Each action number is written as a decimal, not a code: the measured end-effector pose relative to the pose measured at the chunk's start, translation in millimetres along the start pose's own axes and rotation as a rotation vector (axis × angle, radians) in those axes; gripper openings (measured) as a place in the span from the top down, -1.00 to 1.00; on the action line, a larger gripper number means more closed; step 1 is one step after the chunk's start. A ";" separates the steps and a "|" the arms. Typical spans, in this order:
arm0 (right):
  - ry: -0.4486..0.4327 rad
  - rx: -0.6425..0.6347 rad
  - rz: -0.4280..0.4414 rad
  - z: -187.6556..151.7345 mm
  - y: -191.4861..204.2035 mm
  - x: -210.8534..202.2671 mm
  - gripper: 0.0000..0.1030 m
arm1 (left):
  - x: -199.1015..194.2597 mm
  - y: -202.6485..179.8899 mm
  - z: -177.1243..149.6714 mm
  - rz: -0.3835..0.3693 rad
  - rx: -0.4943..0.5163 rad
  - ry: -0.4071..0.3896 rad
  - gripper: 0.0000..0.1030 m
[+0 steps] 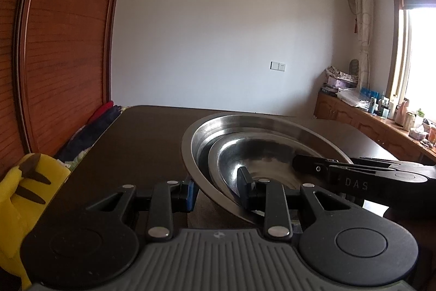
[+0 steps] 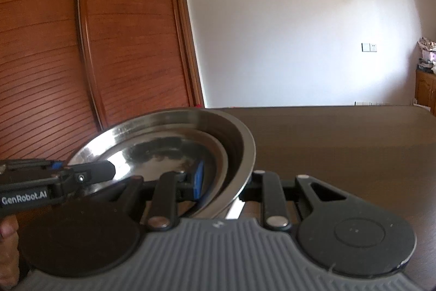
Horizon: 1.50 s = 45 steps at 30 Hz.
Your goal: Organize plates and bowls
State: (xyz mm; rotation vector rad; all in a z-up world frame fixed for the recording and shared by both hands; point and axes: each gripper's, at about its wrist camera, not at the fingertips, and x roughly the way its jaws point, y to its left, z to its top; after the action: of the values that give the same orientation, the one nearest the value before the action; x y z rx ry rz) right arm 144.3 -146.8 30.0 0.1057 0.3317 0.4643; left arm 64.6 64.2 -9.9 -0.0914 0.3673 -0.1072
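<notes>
A steel bowl [image 1: 218, 132] with a smaller bowl [image 1: 245, 154] nested inside hangs tilted over the worktop [image 1: 141, 143]. Left gripper [image 1: 218, 191] and right gripper [image 2: 222, 183] each have jaws closed across opposite rims. Light, rigid, slick metal; the inner bowl could slide.

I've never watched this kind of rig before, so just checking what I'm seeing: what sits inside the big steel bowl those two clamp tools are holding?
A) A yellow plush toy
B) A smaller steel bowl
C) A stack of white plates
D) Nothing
B: a smaller steel bowl lies nested inside the big steel bowl, with the left gripper and right gripper each clamped over the rim on opposite sides.
</notes>
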 end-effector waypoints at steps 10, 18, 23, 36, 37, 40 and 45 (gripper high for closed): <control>0.013 0.002 -0.002 -0.7 3.2 5.1 0.49 | 7.1 2.0 -2.7 -0.006 -0.008 0.010 -0.17; 0.002 0.018 0.015 1.5 5.3 9.2 0.40 | 8.5 4.0 -5.4 -0.004 -0.007 0.001 -0.26; -0.008 -0.017 0.010 0.9 7.9 6.1 0.25 | 5.3 4.2 -2.6 0.001 -0.005 -0.024 -0.57; -0.060 -0.065 -0.043 12.1 6.4 -7.0 -0.40 | -6.6 -4.1 8.3 0.032 0.034 -0.075 -0.86; -0.066 -0.067 -0.047 13.3 5.6 -9.4 -0.41 | -8.8 -5.0 10.4 0.033 0.037 -0.083 -0.88; -0.085 -0.073 -0.056 17.4 4.3 -21.6 -0.42 | -17.3 -9.8 18.0 0.040 0.053 -0.112 -0.96; -0.117 -0.077 -0.075 25.6 1.9 -45.7 -0.47 | -29.4 -27.0 31.8 0.043 0.101 -0.150 -1.00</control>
State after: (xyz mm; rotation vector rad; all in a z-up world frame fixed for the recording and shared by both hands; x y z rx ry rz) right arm 113.7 -166.6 67.7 0.0453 0.2024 0.3944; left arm 46.4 43.2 33.0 0.0089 0.2139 -0.0753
